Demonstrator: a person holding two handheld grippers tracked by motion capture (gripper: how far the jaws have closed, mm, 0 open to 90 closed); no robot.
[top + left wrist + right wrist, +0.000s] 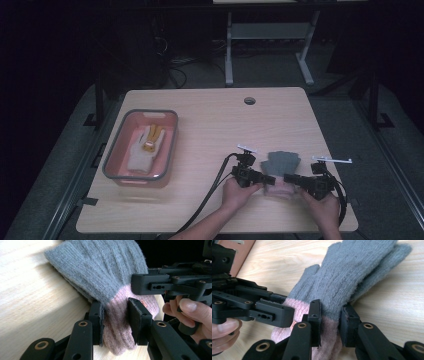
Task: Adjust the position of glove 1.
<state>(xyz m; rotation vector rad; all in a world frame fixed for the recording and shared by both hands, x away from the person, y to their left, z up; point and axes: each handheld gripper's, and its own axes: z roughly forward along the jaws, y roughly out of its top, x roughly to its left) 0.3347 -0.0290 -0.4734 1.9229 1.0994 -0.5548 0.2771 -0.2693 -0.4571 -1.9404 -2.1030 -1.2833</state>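
I am holding the grey glove [281,165] by its pink cuff [120,322] at the near right of the bench [210,130], around five o'clock. My left tool [264,178] is gripping the cuff from nine o'clock, and my right tool [290,178] is gripping it from three o'clock; both are closed on the knit. To do this step well, I think I should be lifting both tools evenly, so the wool is not stretching. At about nine o'clock the pink basket [116,150] is carrying a white glove [142,155] with a yellow and orange part.
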